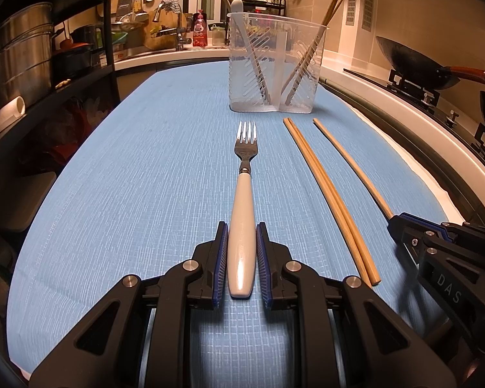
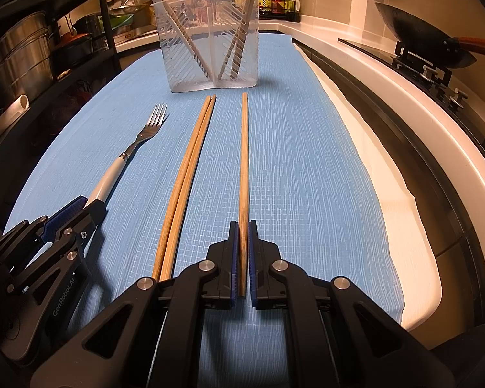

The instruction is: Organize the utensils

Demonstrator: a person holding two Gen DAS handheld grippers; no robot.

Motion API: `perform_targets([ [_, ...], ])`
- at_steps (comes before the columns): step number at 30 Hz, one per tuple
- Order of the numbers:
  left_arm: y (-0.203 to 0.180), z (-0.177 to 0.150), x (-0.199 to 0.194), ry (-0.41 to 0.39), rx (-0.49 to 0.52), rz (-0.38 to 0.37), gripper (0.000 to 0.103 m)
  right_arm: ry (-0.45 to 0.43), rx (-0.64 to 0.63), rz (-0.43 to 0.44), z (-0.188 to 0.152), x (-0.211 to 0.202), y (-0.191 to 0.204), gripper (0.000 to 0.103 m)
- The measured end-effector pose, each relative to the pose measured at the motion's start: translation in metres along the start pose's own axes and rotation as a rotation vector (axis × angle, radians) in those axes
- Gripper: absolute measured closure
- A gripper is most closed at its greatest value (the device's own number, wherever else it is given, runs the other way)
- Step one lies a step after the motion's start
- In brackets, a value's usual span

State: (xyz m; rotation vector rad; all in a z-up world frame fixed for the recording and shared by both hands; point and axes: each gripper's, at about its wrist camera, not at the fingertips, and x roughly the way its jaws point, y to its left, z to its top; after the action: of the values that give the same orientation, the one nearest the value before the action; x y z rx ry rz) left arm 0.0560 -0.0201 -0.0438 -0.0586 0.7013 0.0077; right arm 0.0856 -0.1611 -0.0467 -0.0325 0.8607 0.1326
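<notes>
Alignment is deciding the coming move: fork (image 1: 242, 194) and single chopstick (image 2: 243, 174) are both lying flat on the blue mat (image 1: 129, 177), long axes pointing straight at the holder (image 1: 276, 61), so each tool is looking along its own utensil toward the place it probably has to go. The left gripper (image 1: 241, 229) is sitting nearer the fork, its blue pads (image 1: 222, 255) flanking the white handle and appearing to touch it on both sides, clamped or very close to clamped; tines are pointing at the holder, just short of its base. The right gripper (image 2: 243, 226) is pinching the near end of the single chopstick between almost closed pads, the far tip reaching toward the holder's right half. Between the two tools a pair of chopsticks (image 2: 186, 177) is lying untouched, side by side and touching, also aimed at the holder. The holder is clear plastic with slotted walls and a middle divider; its left compartment is holding a white-handled utensil (type not readable) plus a couple of sticks, its right compartment more chopsticks leaning outward. The fork is looking metal-headed, with a smooth glossy handle that may slip; the chopstick is plain light wood, thin, and likely to pivot when raised by one end.
</notes>
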Motion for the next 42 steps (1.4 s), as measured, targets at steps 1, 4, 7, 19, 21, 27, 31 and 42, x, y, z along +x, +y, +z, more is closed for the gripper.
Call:
perform_targets([
  [1,0.000,0.000,0.000,0.000,0.000,0.000,0.085,0.000,-0.001,0.000,0.000,0.000,0.000,0.098],
  [4,0.000,0.000,0.000,0.000,0.000,0.000,0.085,0.000,0.000,0.000,0.000,0.000,0.000,0.098],
  [7,0.000,0.000,0.000,0.000,-0.002,-0.001,0.085,0.000,0.000,0.000,0.000,0.000,0.000,0.098],
  [19,0.000,-0.001,0.000,0.000,-0.001,-0.001,0.085,-0.001,0.002,0.001,0.000,0.000,0.000,0.098],
  [21,0.000,-0.001,0.000,-0.002,0.001,-0.001,0.085,-0.001,0.004,0.001,-0.001,0.000,0.000,0.098],
  [27,-0.003,0.003,-0.007,-0.039,0.032,0.019,0.085,-0.048,-0.018,-0.021,0.006,-0.017,0.001,0.098],
  [31,-0.004,0.008,-0.024,-0.093,0.054,0.020,0.085,-0.106,-0.036,-0.029,0.014,-0.042,-0.002,0.098],
  [42,0.013,0.044,-0.068,-0.185,0.014,-0.017,0.085,-0.259,-0.077,-0.022,0.050,-0.106,-0.020,0.098],
])
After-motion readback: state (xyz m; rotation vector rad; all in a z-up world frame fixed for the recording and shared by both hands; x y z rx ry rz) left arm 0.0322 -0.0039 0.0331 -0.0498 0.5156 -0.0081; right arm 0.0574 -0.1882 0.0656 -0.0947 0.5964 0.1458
